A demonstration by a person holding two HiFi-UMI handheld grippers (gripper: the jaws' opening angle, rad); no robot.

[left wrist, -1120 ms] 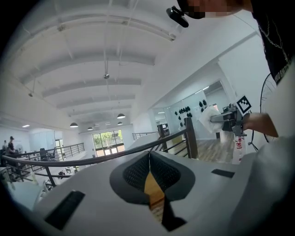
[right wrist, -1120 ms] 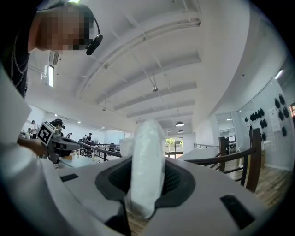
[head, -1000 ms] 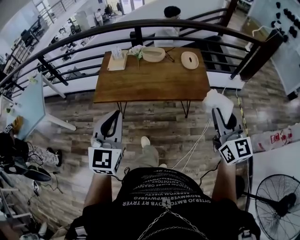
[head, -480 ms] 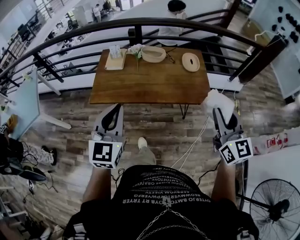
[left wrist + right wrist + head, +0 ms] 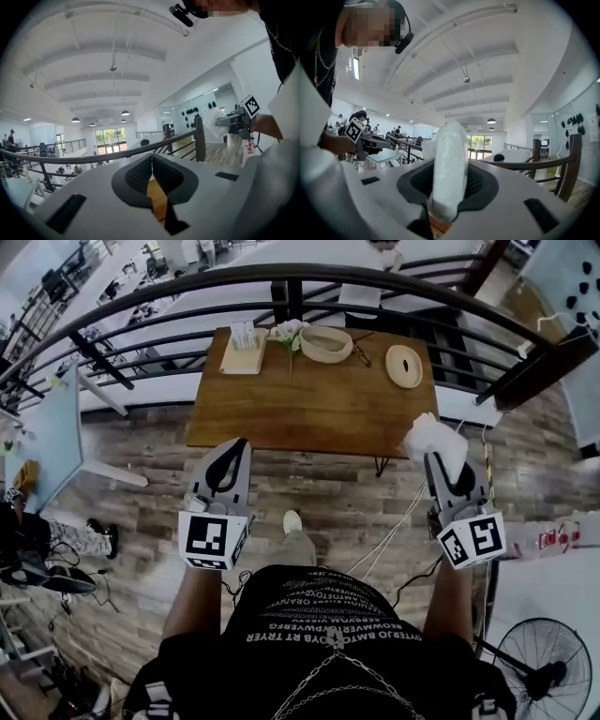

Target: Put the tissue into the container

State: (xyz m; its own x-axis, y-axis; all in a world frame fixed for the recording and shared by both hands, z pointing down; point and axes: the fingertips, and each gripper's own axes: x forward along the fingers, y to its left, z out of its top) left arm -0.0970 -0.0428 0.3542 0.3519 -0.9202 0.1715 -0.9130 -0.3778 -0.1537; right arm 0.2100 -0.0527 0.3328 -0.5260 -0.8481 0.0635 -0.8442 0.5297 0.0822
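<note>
My right tool is clamped on the tissue, a white crumpled wad that stands up out of the jaws and fills the gap between the pads. In the head view it sits over the near right corner of the wooden worktop. My left tool has its pads pressed together with nothing between them, and it is held short of the worktop's near edge.

I judge this to be the carry. The tissue is gripped but well apart from the pale bowl at the far edge, which I take for the container. A round dish lies to the right of the bowl. Next I must reach the right tool far and leftward across the worktop, bring the tissue above the bowl's mouth, then let the jaws part.
</note>
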